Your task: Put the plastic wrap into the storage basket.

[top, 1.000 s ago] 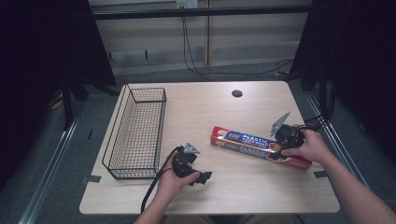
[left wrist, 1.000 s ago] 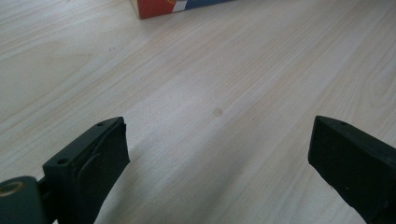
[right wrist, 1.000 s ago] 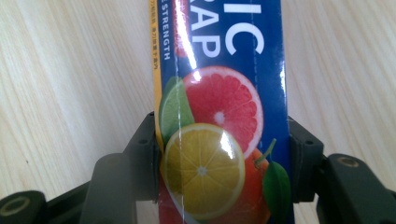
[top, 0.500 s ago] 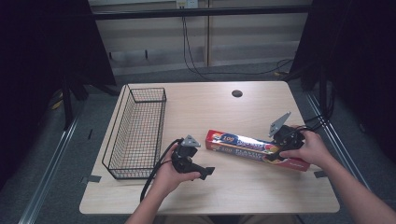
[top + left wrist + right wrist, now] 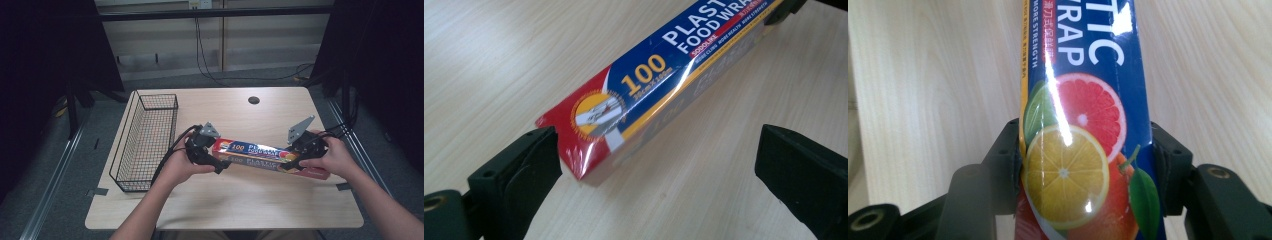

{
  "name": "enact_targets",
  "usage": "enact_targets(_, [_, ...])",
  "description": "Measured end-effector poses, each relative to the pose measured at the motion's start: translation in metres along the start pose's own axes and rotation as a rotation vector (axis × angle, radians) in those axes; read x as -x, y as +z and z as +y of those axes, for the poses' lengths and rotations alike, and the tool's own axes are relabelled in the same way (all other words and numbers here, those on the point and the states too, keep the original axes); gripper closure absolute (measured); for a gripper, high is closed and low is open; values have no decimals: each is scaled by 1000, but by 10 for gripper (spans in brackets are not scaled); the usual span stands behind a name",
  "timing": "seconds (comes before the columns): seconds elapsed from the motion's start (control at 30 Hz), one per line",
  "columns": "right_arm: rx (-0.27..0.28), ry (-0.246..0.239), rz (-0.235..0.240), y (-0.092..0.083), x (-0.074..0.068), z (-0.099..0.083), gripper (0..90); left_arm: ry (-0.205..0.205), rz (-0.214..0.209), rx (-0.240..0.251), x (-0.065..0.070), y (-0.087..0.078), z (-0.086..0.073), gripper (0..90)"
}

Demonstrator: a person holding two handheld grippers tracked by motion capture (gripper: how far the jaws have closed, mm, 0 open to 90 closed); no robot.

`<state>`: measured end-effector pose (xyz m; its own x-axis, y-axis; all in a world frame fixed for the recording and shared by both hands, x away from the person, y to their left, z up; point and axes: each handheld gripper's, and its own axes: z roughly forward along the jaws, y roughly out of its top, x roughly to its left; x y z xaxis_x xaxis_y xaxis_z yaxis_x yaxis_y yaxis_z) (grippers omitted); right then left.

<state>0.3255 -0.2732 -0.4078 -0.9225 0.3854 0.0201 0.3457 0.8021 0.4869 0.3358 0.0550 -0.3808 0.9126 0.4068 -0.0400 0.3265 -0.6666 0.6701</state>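
I see the plastic wrap box [image 5: 270, 157] lying across the centre-right of the high view, running from mid-frame down toward the lower right, over the wooden table [image 5: 235, 210]. My right gripper [image 5: 303, 151] sits at the box's right end. In the right gripper view both black jaws press against the long sides of the box [image 5: 1083, 150], clamped firmly on it. The printing there shows a cut grapefruit, a lemon slice, an orange and a green leaf, with the letters "TIC" and "RAP" in white on blue above, and "MORE STRENGTH" in small type along the yellow edge stripe.

My left gripper [image 5: 216, 159] is at the box's left end in the high view. In the left gripper view its jaws stand wide apart, one at lower left and one at lower right, with the red end of the box [image 5: 634, 105] between them. The lower-left jaw is right at the box corner; I cannot tell whether it touches. The other jaw is well clear. Legible there: "100" in yellow, "PLAST", "FOOD WRA", and small lettering too fine to read.

A black wire basket [image 5: 145, 140] stands at left of the table.
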Motion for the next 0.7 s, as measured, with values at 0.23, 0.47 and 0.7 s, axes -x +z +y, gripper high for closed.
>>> enact_targets(0.23, [33,-54,2,-7,-8,12,439,76,-12,-54,0,5,22,53])
enact_targets(0.47, [55,-100,19,-11,-14,23,439,121,-63,-96,-1,16,34,67])
enact_targets(0.7, [67,-159,25,-7,-19,29,439,232,-122,-163,10,38,42,96])
